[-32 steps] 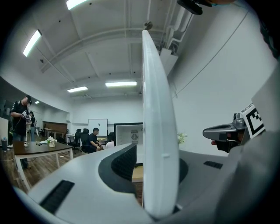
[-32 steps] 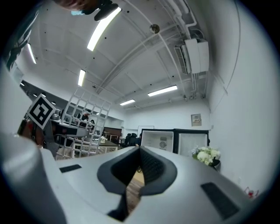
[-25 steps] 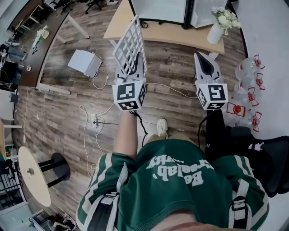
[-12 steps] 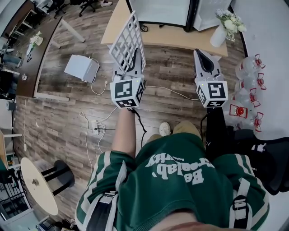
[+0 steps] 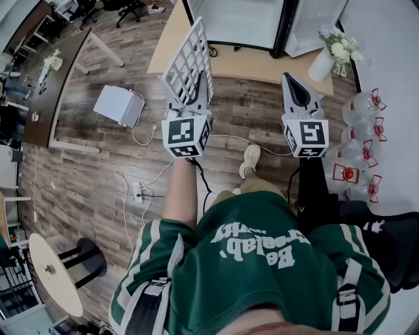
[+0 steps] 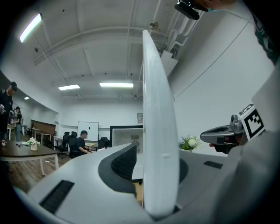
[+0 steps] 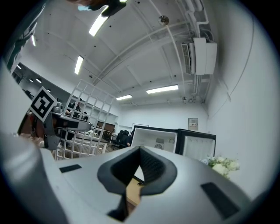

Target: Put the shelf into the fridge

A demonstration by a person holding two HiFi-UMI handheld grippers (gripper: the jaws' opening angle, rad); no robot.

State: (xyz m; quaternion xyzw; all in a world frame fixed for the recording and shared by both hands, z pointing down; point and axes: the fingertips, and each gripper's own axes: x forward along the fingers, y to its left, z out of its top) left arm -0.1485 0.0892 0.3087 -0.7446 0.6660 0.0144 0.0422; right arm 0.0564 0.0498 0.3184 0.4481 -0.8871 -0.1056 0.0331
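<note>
**A:** Left gripper (image 5: 191,98), status?

**B:** Clamped on the shelf (image 6: 155,131). Its own view shows both jaws pressed on the bottom edge, w/ the white wire grid standing upright and seen edge-on.

**A:** Where's the shelf vs the fridge (image 5: 236,18)?

**B:** Not in it. It's up in the air on the person's side of the wooden desk (image 5: 262,62). In the head view the top of the grid overlaps the desk's near left corner. The fridge sits at the desk's far edge, door (image 5: 308,26) swung open to the right, white inside showing.

**A:** Right gripper (image 7: 139,153)?

**B:** Jaws together at the tips, nothing btw them. Held level beside the left one, well apart from it, pointing at the desk's near edge.

**A:** Anything else on the desk?

**B:** A white vase (image 5: 322,64) w/ flowers at the near right corner.

**A:** Floor?

**B:** A white box (image 5: 118,105) off to the left, cables and a power strip (image 5: 139,191) nearby, and clear water bottles (image 5: 359,141) along the right wall.
</note>
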